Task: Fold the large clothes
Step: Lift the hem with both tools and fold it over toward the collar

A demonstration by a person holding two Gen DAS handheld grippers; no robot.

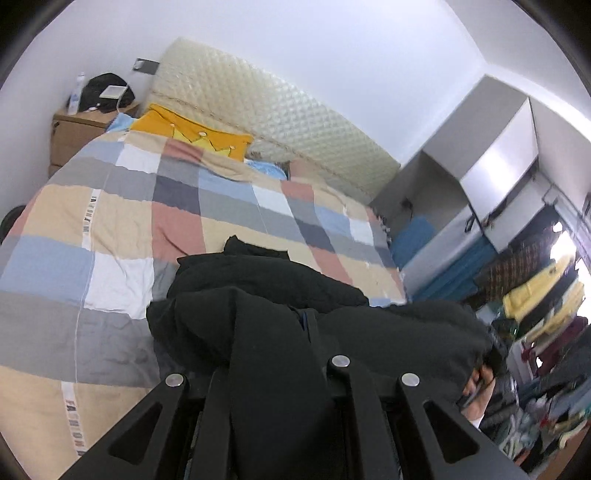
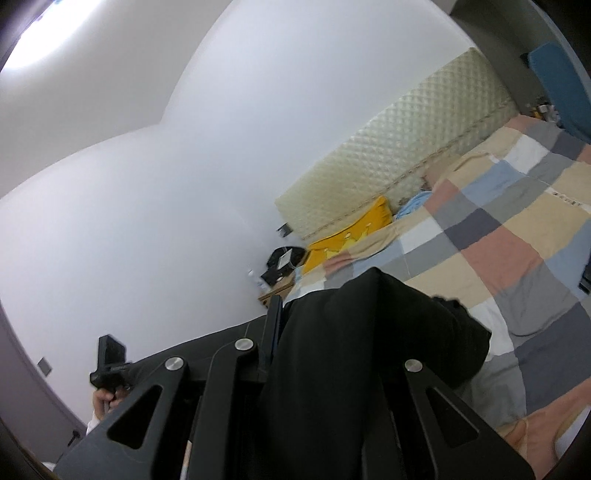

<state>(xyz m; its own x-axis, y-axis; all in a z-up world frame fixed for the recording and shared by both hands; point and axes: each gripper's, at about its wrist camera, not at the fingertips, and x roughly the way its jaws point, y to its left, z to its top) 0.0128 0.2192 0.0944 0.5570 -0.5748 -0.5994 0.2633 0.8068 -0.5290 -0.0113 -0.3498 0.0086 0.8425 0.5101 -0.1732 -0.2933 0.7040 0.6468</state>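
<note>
Black garment (image 1: 266, 295) drapes over both the left gripper (image 1: 291, 332) and right gripper (image 2: 314, 332), hiding their fingertips; each seems clamped on it, above the checked quilt (image 1: 110, 221).

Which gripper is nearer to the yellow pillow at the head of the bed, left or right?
Cannot tell for sure. Both the left gripper and the right gripper hold the black garment over the bed's foot end, far from the yellow pillow.

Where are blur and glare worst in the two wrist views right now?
Left wrist view: the clothes rack at the right edge is smeared, and the window behind it is blown out; the quilt is sharp. Right wrist view: the ceiling light glares top left; the garment is a featureless black; both views bend strongly at the rims.
</note>
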